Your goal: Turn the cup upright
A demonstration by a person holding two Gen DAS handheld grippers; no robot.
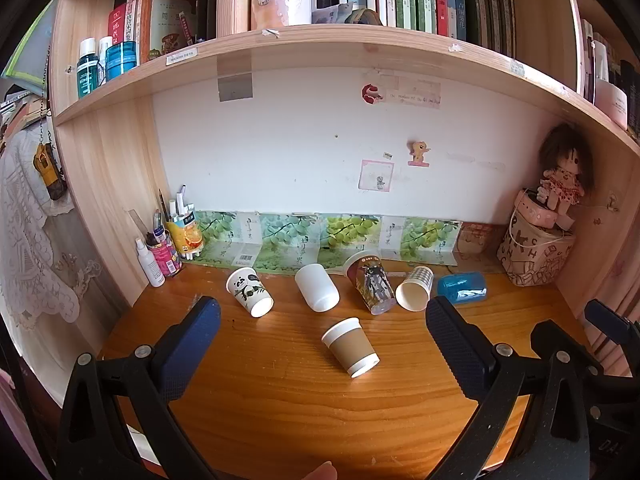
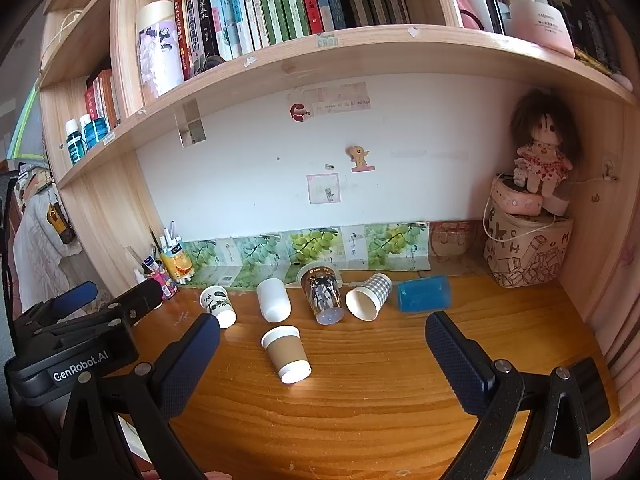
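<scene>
Several cups lie on their sides on the wooden desk [image 1: 280, 400]. A brown sleeved paper cup [image 1: 351, 347] lies nearest, also in the right wrist view [image 2: 286, 354]. Behind it lie a panda cup [image 1: 249, 292], a white cup [image 1: 317, 287], a clear printed cup [image 1: 370, 282], a checked cup [image 1: 416, 289] and a blue cup [image 1: 462, 287]. My left gripper [image 1: 322, 322] is open and empty, above the desk in front of the brown cup. My right gripper [image 2: 322, 330] is open and empty, with the brown cup between and beyond its fingers.
Pen holders [image 1: 176, 240] and a spray bottle [image 1: 149, 258] stand at the back left. A patterned box with a doll [image 1: 536, 248] fills the back right corner. Grape-print cartons [image 1: 320, 240] line the wall. A bookshelf [image 1: 320, 48] hangs overhead.
</scene>
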